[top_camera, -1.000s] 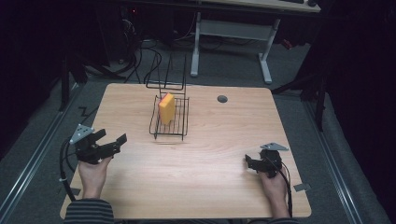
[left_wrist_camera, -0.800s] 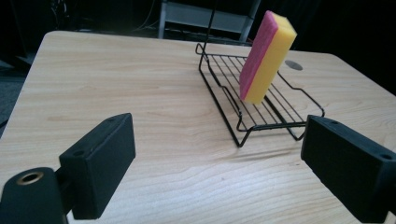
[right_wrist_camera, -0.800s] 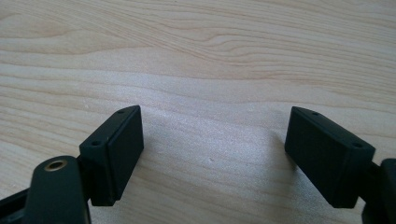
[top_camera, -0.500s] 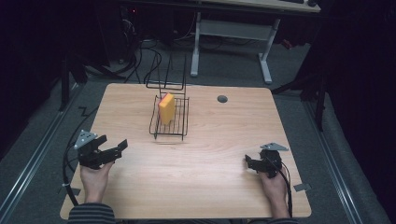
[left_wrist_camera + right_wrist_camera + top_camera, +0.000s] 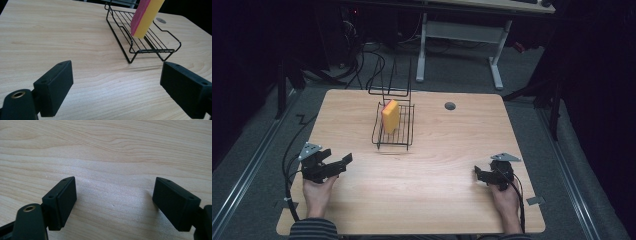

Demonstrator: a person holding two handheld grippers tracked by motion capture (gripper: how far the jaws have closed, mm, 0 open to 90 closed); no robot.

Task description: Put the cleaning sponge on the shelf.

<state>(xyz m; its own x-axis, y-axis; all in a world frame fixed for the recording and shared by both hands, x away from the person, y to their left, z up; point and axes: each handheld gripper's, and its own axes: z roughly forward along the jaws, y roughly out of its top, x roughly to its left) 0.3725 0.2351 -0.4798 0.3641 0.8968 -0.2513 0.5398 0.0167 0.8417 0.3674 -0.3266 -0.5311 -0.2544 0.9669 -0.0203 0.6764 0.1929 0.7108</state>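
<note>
From above I see my left gripper (image 5: 337, 164) and my right gripper (image 5: 484, 176) low over the wooden table (image 5: 437, 210), well apart from the yellow sponge (image 5: 390, 116) standing in the wire rack (image 5: 393, 135), and in each gripper view my jaws are spread wide, grasping nothing.

A wooden table (image 5: 427, 200) with a round grommet hole (image 5: 450, 106); cables (image 5: 362, 65) lie on the floor behind.

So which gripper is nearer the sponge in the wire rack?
Left. The left gripper sits below-left of the sponge in the high view; the right gripper rests farther off, near the table's right front corner.
</note>
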